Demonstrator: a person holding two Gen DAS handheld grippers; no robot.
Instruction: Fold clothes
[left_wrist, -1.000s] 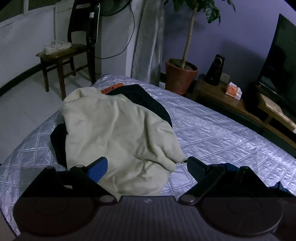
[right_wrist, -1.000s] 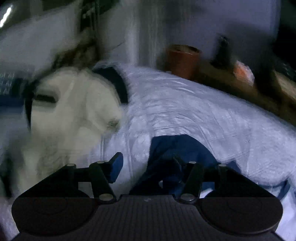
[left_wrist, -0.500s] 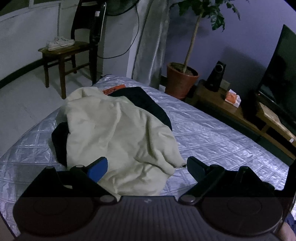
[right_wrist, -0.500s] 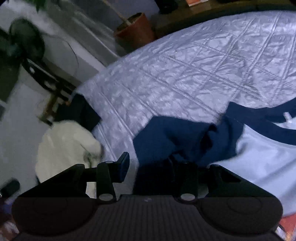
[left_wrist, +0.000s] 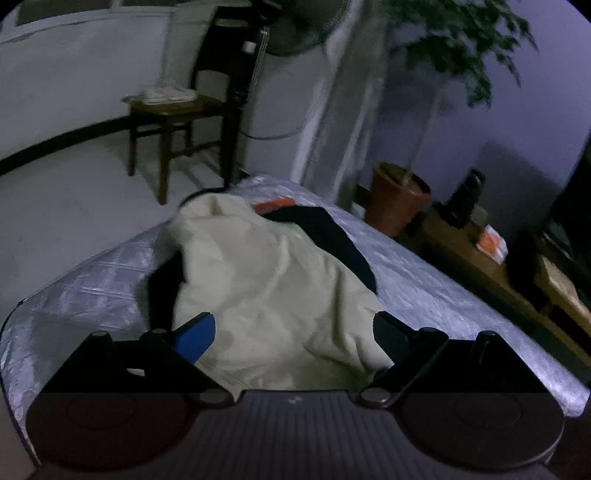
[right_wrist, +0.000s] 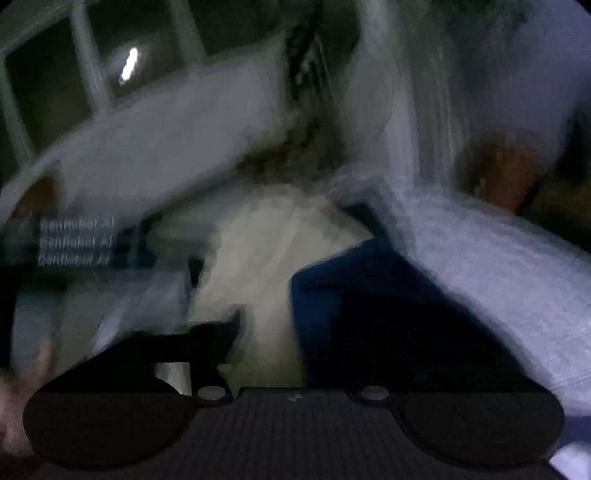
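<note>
- Left wrist view: our left gripper stands wide open and holds nothing. It hangs just above the near edge of the cream garment, which lies crumpled on the quilted silver cover.
- A black garment lies under and behind the cream garment. A small orange item shows at the far side of the cream garment.
- In the right wrist view the picture is heavily blurred. The jaws of our right gripper are opening, and a dark blue garment lies over its right side, just right of the cream garment. Whether the pads still press on this cloth we cannot tell.
- We judge that the step in hand is to choose one piece and lay it flat before any fold.
- To do it well, we should first let the blue cloth fall free, beside the cream garment and not on top of it.
- Then we should take the cream garment at its near hem with both grippers, well apart, and pinch only one layer.
- We should lift slowly, so the black garment below is not dragged with it.
</note>
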